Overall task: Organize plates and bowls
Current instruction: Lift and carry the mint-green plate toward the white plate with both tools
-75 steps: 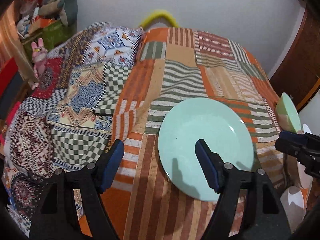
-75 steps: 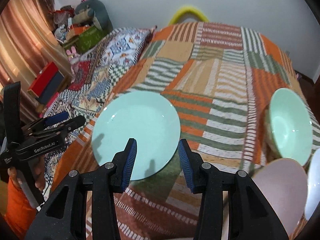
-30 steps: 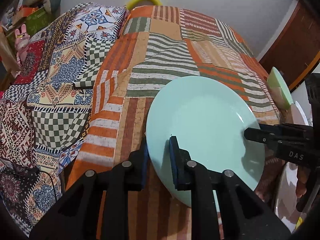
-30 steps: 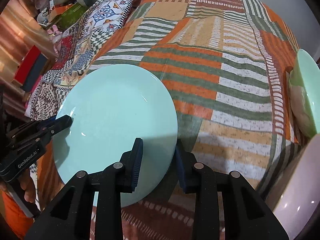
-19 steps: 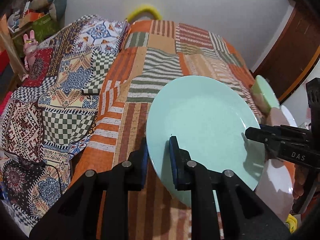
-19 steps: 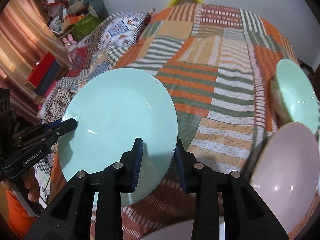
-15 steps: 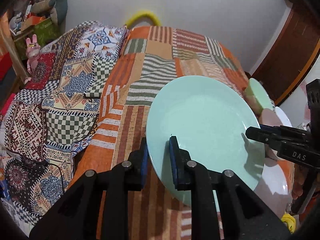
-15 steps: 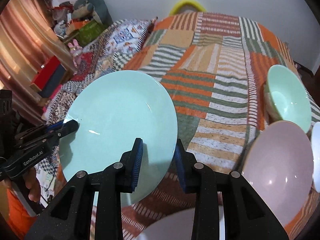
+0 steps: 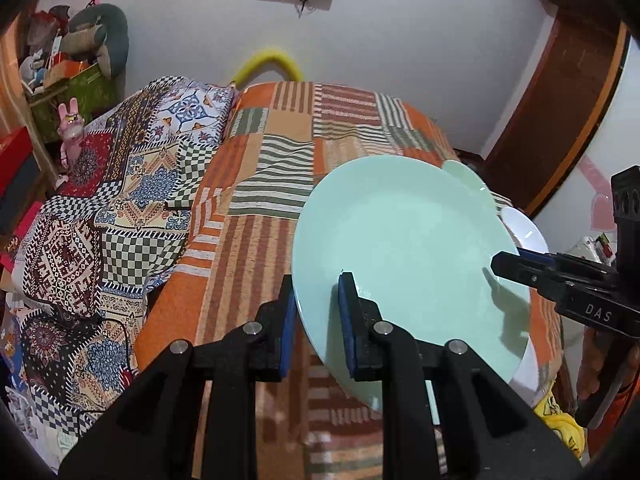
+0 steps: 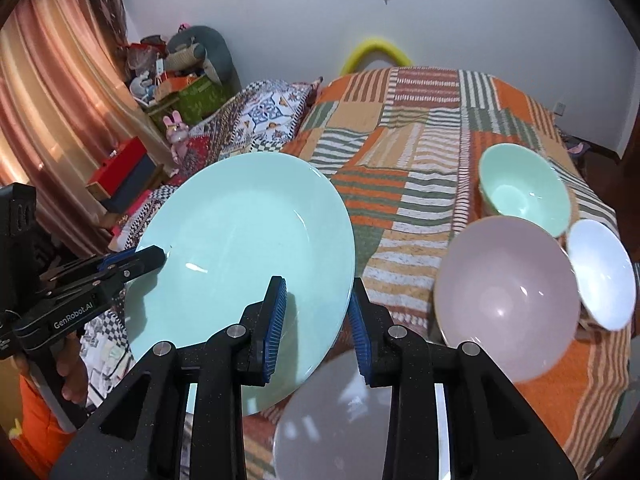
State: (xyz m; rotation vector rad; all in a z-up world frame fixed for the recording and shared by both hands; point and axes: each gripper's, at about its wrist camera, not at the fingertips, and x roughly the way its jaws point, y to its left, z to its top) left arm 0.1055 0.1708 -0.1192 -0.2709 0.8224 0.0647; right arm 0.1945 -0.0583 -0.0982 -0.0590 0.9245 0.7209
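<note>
Left gripper (image 9: 316, 316): nearest in the left wrist view; its fingers (image 9: 347, 316) are clamped on the near-left rim of the green plate (image 9: 404, 256), one pad above the rim and one below.
Right gripper (image 10: 318, 320): nearest in the right wrist view; its fingers (image 10: 276, 320) pinch the opposite, right-hand rim of the same plate.
Green plate: held in the air between the two grippers, clear of the bed (image 10: 408, 168), tilted with its face toward the cameras. The line through the two grip points runs left to right.
White plate (image 10: 340, 420): lowest in the right wrist view, directly below the right gripper and partly under the green plate's near edge. It appears to be the closest place to set the plate down, though that is a judgement.
Pink bowl (image 10: 506, 300): on the bed, to the right of the green plate and just beyond the white plate.
White bowl (image 10: 600, 272): just right of the pink bowl; their edges overlap in view.
Green bowl (image 10: 524, 188): farther back, behind the pink bowl.
Key relation: the other dishes lie toward the right gripper's side, so that gripper is nearer to them; a stacking move would probably carry the plate rightward and down.
Far background: patterned blanket (image 9: 120, 208) at left, wall (image 9: 400, 40) beyond.
</note>
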